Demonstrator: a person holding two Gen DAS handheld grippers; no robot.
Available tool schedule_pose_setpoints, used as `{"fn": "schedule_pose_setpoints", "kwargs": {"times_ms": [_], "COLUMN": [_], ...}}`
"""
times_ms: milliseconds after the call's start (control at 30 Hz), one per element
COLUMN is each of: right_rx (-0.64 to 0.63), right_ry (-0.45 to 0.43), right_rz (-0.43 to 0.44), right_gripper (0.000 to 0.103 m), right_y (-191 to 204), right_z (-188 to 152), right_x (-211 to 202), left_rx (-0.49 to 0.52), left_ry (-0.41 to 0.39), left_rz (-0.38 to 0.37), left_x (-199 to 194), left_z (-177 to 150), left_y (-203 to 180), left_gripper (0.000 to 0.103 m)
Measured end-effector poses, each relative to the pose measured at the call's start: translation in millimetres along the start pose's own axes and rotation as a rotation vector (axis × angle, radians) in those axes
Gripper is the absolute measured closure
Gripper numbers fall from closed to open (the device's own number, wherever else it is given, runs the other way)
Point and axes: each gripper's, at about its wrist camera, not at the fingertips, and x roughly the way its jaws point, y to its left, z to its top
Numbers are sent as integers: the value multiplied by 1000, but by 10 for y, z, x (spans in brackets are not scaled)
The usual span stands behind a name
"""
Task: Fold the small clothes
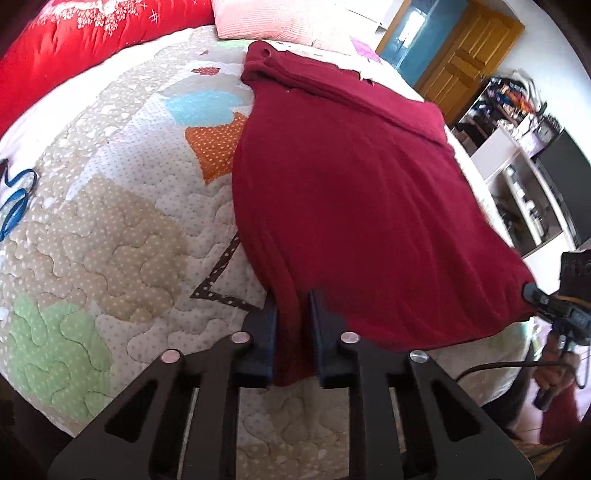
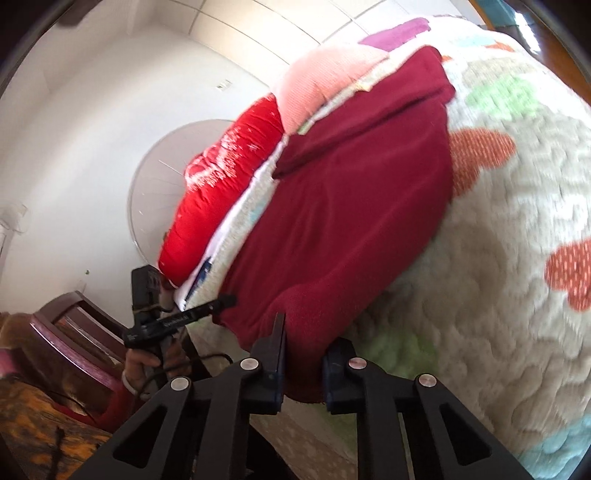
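A dark red garment (image 1: 351,192) lies spread on the quilted bed, with a folded band along its far edge. My left gripper (image 1: 292,295) is shut on the garment's near left corner, cloth bunched between the fingers. My right gripper (image 2: 306,332) is shut on the near right corner of the same garment (image 2: 351,203), lifting it slightly off the quilt. The right gripper also shows in the left wrist view (image 1: 532,291) at the cloth's right corner. The left gripper shows in the right wrist view (image 2: 221,302) at the opposite corner.
The patchwork quilt (image 1: 110,229) covers the bed. A red duvet (image 1: 74,48) and a pink pillow (image 1: 266,18) lie at the head. A blue strap (image 1: 18,199) lies at the left. Shelves (image 1: 517,177) and a wooden door (image 1: 469,55) stand beyond the bed's right edge.
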Motion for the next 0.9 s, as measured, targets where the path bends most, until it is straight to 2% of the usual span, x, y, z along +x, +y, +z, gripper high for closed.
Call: {"fn": "schedule_pose_setpoints", "kwargs": {"times_ms": [233,367,533,700,767,800,900], "right_rx": [-41,-59,-120,-146,-153,-159,-174], "right_ry": [-78,-141,-205,-260,-266,-269,-262], "right_rz": [28,34,13,-29,-50,-69,-118], "right_gripper": [90,90,90,90,90,90,90], "right_y": [70,84,112,27,-45,-73,-182], "right_z": [262,516,988,1566,1781,1877,2215], "right_x": [-61,-105,-98,61,133,179,346], "left_rx": [24,19,47,62,61,54,54], "left_ry": [-26,-84,-199,-239,-257,-272,-298], "left_rz": [-36,-61,-50,-41,-32,-27,-2], "left_x": [-143,-268,-391,-156,-73,-20,77], "left_z": [198,462,1025,1631,1846,2016,2381], "left_y": [-55,-73,-147,-218,-236,-246,-223], "left_gripper": [92,95,96,96,96,101,101]}}
